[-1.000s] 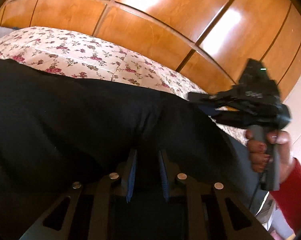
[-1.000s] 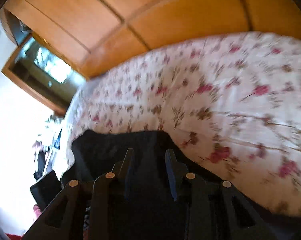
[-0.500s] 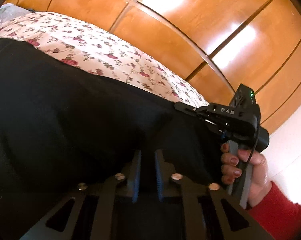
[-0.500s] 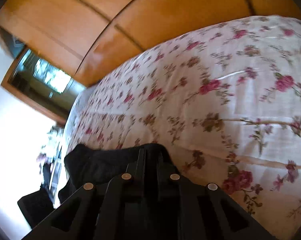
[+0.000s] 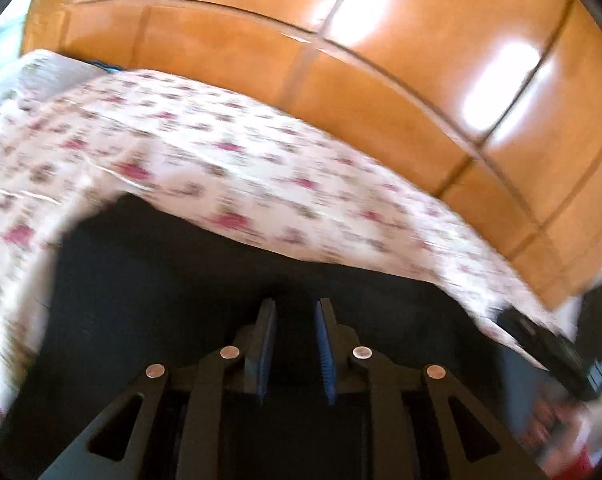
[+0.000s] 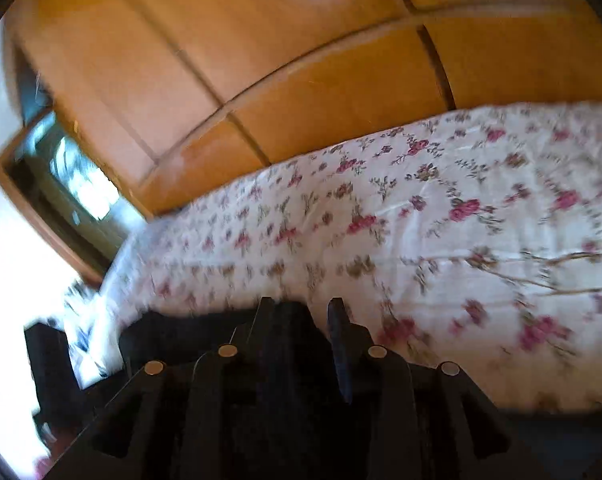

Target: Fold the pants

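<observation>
Floral bedspread [image 6: 441, 220], mirror [image 6: 73, 184] right-view only

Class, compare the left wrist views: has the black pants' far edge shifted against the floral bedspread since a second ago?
Yes. The black pants now cover less of the floral bedspread; their far edge sits nearer the camera.

Black pants [image 5: 173, 280] flat on bedspread [image 5: 261, 168]

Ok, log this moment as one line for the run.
step: fold pants | left gripper: opening over black pants | right gripper: opening, pants between fingers | surface: floral bedspread | views blurred
</observation>
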{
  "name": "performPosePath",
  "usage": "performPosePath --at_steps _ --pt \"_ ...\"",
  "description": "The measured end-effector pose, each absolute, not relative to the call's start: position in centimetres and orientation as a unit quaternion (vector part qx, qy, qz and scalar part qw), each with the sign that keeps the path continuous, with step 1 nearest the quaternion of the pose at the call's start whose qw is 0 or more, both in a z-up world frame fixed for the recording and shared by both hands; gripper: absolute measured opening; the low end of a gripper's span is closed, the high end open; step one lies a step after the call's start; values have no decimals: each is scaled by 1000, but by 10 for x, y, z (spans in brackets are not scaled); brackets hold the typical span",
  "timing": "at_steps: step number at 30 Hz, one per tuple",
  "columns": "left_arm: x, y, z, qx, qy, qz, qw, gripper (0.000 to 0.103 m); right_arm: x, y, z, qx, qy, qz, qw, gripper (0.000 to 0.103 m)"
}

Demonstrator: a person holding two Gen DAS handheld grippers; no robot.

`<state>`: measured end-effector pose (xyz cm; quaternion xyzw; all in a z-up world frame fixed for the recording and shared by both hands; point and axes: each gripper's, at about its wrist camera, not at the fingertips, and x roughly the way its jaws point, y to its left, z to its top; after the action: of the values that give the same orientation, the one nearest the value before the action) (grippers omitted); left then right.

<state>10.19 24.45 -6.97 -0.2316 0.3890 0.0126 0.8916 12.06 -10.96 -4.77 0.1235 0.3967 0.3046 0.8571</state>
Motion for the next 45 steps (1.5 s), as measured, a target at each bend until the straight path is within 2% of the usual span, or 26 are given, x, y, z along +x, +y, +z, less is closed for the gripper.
performPosePath --at_steps 2,5,7,9,12,15,16,17,18,19,21,26,31,35,39,45 --pt "104 261 -79 -226 398 49 888 20 109 -102 -52 84 404 313 856 26" --pt "99 273 -88 -221 389 56 893 13 101 -94 -65 39 415 301 858 25" --pt "95 272 -90 -201 377 61 902 7 110 -92 -76 39 426 276 861 24" --pt "94 280 -95 -225 367 56 901 2 118 -95 -86 47 435 254 863 20" --pt "88 302 -102 -288 351 60 889 2 119 -98 -89 67 432 253 863 17" --pt "87 295 -97 -268 355 65 893 2 117 -107 -86 94 426 265 860 18" --pt "86 289 -92 -254 359 63 896 4 114 -111 -82 108 419 271 860 21" --pt "84 283 -88 -241 362 60 898 12 108 -118 -77 122 410 273 862 21" --pt "79 277 -83 -231 362 57 901 23 100 -126 -71 135 399 269 866 26" --pt "75 269 -78 -223 360 52 905 26 94 -130 -69 141 396 262 869 36" --pt "67 252 -71 -215 351 34 911 26 76 -142 -62 152 385 252 875 41" --pt "54 191 -60 -199 358 -26 912 29 35 -162 -56 138 378 227 887 41" --pt "40 124 -62 -169 370 -86 909 30 7 -192 -60 143 382 188 893 49" --pt "30 83 -69 -134 386 -124 905 30 -12 -225 -61 163 383 155 896 51" --pt "25 65 -76 -111 393 -122 905 30 -33 -264 -60 184 374 117 901 51" --pt "25 70 -81 -136 404 -118 897 33 -59 -331 -64 240 356 51 902 52"
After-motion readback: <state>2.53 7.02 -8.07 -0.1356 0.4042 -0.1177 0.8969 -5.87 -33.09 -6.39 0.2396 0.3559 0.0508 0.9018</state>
